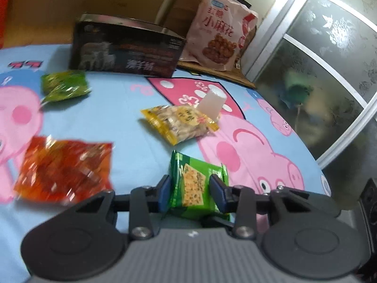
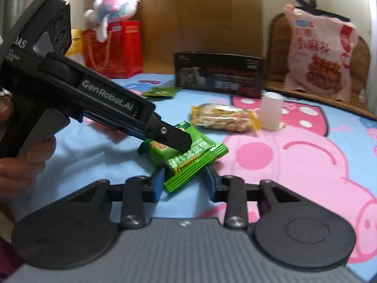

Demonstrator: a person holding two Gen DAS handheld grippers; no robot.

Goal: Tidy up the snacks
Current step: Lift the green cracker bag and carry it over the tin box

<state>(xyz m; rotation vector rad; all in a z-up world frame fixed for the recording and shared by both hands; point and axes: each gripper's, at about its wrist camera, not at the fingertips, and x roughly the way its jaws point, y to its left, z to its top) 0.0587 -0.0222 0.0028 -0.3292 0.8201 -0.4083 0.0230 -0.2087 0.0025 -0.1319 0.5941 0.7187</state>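
A: What is lying nearest?

B: A green foil cracker packet (image 1: 197,185) is sitting on the light blue cartoon-pig cloth (image 1: 113,122) covering the bench. The left gripper (image 1: 189,192) is closing its blue-padded fingers (image 1: 164,192) narrowly on the packet's two sides. From the right wrist view, that gripper's black tip is pressing on the packet's top, with a hand (image 2: 22,162) gripping its handle.

A: And the right gripper (image 2: 183,185)?

B: Its fingers are standing at a middling width around the packet's crimped end; I cannot tell whether the pads are touching it.

A: What is lying further out?

B: A crinkled orange-red snack bag (image 1: 63,167) is lying to the left, a yellow packet of nuts (image 1: 179,123) is sitting in the middle, and a small translucent white plastic cup (image 1: 211,105), upside down, is leaning against that packet. A green foil pouch (image 1: 64,85) is lying further left.

A: And at the back?

B: A dark rectangular cardboard box (image 1: 124,49) is standing on the cloth's far edge. Beside it, a tall pink bag of fried twists (image 1: 220,28) is leaning on a wooden chair back. A frosted glass door with a white frame (image 1: 313,54) is closing off the right side. A red gift bag (image 2: 113,49) with a pastel plush toy (image 2: 115,7) on it is standing far left.
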